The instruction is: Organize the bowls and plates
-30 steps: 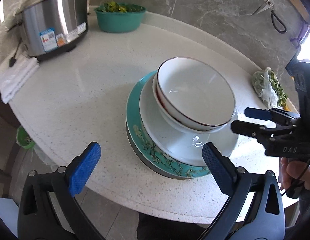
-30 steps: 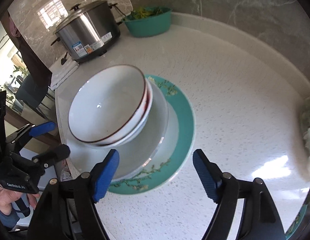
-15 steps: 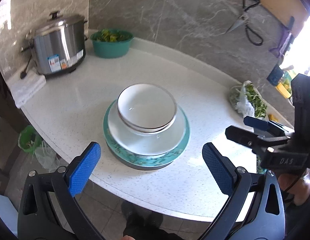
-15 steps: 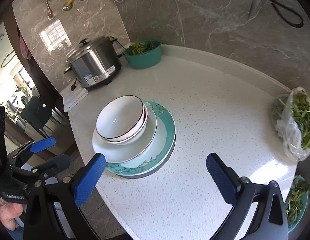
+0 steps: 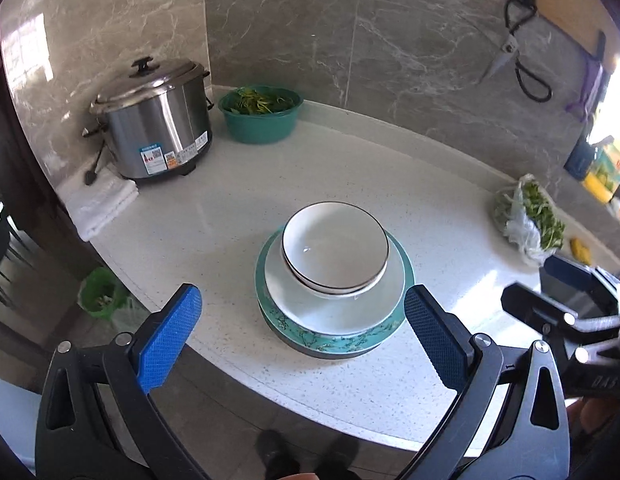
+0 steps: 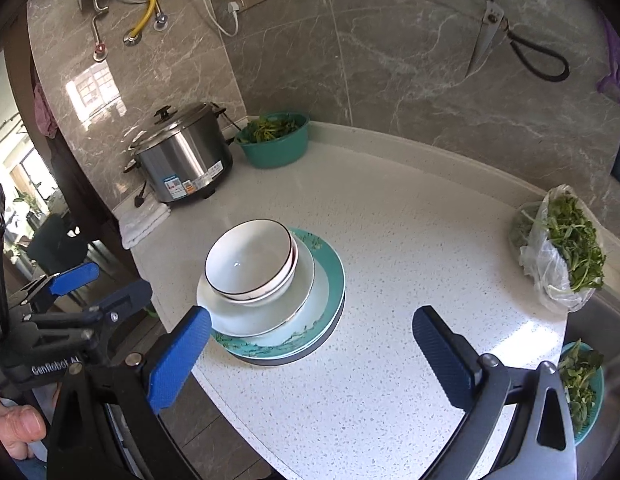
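above the near edge of the white counter (image 5: 238, 216), both hand-held grippers hang clear of the dishes and tilt downward toward them. left gripper (image 5: 300, 330) has its blue pads spread wide, with nothing between them and nothing touched. right gripper (image 6: 310, 346) is likewise spread as wide as it goes, empty, its pads off the stack; in the left wrist view it shows at the right edge (image 5: 566, 300), beside the stack rather than over it. a thumb (image 6: 18, 426) shows at the lower left of the right wrist view, under the left gripper's body.

the stack sits near the counter's front edge: two nested white bowls (image 5: 336, 250) on a white plate (image 5: 330, 312), on a teal flowered plate (image 5: 330, 338), with a dark plate edge just visible beneath. well behind stand a steel rice cooker (image 5: 158, 124) and a green basin of greens (image 5: 262, 114).
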A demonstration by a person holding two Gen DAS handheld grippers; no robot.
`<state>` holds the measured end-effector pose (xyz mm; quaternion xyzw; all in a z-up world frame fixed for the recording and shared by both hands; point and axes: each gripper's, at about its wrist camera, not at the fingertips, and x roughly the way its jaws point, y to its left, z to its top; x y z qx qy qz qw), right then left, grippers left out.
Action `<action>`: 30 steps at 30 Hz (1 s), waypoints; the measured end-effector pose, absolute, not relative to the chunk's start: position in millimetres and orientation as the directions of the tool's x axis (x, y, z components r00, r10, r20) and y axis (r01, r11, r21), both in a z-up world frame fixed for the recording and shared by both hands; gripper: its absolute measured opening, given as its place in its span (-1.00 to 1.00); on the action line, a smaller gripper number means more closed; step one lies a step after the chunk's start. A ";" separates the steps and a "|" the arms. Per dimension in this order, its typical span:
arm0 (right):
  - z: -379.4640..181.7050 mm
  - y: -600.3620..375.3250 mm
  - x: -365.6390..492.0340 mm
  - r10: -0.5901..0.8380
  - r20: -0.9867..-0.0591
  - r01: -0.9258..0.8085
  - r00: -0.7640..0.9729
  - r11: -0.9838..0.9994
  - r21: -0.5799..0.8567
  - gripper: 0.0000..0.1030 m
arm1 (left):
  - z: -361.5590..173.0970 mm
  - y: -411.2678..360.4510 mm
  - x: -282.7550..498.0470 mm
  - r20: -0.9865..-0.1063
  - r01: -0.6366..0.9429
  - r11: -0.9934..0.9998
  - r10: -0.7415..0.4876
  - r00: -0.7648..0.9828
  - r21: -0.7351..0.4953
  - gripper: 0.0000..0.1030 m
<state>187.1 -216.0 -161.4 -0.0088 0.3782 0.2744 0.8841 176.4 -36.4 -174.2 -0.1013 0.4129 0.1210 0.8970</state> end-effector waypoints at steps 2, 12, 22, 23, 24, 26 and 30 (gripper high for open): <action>-159.8 -212.3 184.7 0.462 -0.678 -0.479 0.571 0.859 0.181 1.00 | -162.7 -17.2 167.9 -0.766 -0.305 0.947 0.123 0.631 -0.099 1.00; -150.6 -207.0 179.1 0.377 -0.686 -0.393 0.622 0.908 0.143 1.00 | -144.7 -1.3 175.5 -0.761 -0.293 0.955 0.159 0.629 -0.042 1.00; -145.8 -208.3 178.7 0.328 -0.692 -0.338 0.643 0.932 0.128 1.00 | -143.1 -2.8 184.4 -0.772 -0.271 0.960 0.124 0.624 -0.065 1.00; -146.4 -209.2 179.8 0.324 -0.696 -0.331 0.640 0.934 0.131 1.00 | -143.2 -3.0 185.0 -0.772 -0.271 0.960 0.124 0.623 -0.064 1.00; -146.5 -209.7 180.0 0.322 -0.697 -0.328 0.640 0.936 0.132 1.00 | -143.3 -3.5 185.9 -0.773 -0.270 0.961 0.126 0.621 -0.060 1.00; -146.6 -209.8 179.7 0.314 -0.698 -0.321 0.643 0.939 0.127 1.00 | -144.2 -5.8 186.5 -0.775 -0.266 0.962 0.125 0.619 -0.057 1.00; -146.2 -211.2 181.6 0.299 -0.701 -0.308 0.648 0.944 0.117 1.00 | -145.6 -9.6 189.0 -0.777 -0.267 0.963 0.137 0.614 -0.041 1.00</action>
